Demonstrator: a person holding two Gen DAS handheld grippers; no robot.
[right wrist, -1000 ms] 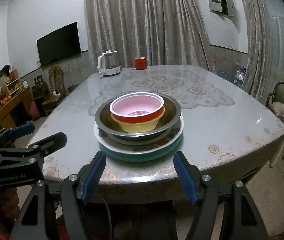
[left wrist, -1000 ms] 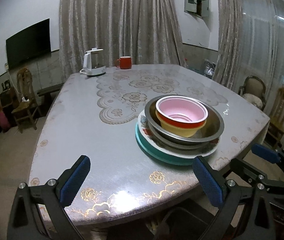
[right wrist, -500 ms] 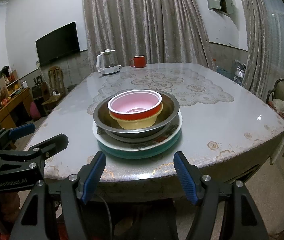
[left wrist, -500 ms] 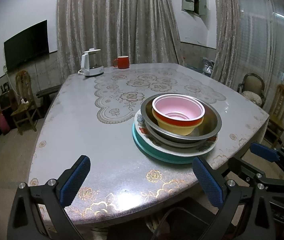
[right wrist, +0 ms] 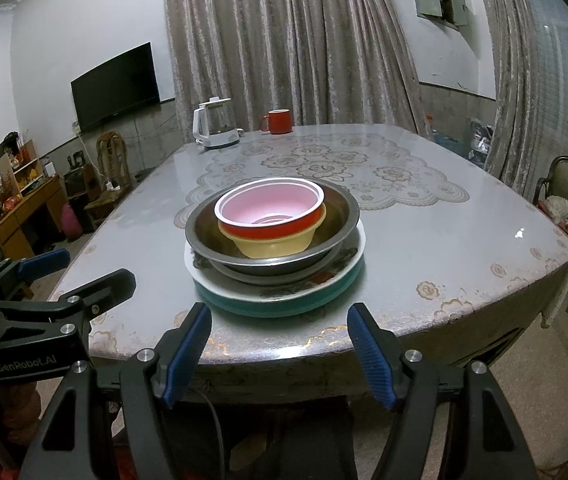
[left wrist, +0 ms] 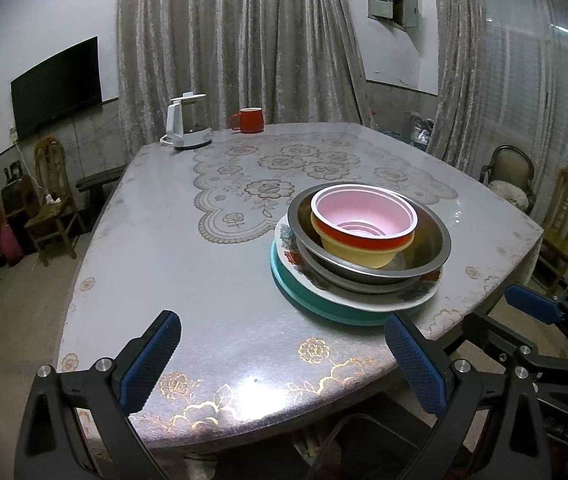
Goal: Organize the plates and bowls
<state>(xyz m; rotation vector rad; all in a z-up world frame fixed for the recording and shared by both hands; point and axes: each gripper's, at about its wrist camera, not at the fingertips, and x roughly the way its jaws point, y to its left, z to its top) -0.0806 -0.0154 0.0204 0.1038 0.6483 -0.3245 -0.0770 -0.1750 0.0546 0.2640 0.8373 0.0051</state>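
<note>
The stack of plates and bowls sits just beyond my right gripper [right wrist: 279,354], centred ahead of its jaws, which stand wide apart with nothing between them. My left gripper [left wrist: 282,364] is spread wider still, holding nothing; the stack lies ahead and toward its right jaw. At the bottom is a teal plate [right wrist: 284,306], then a floral plate [right wrist: 348,258], a steel bowl [right wrist: 340,216], a yellow bowl [right wrist: 272,246] and on top a red bowl [right wrist: 272,228] with a pink inside. All rest on the table [right wrist: 424,240]. Far past both pairs of jaws stand a white kettle [right wrist: 214,128] and a red mug [right wrist: 278,121].
</note>
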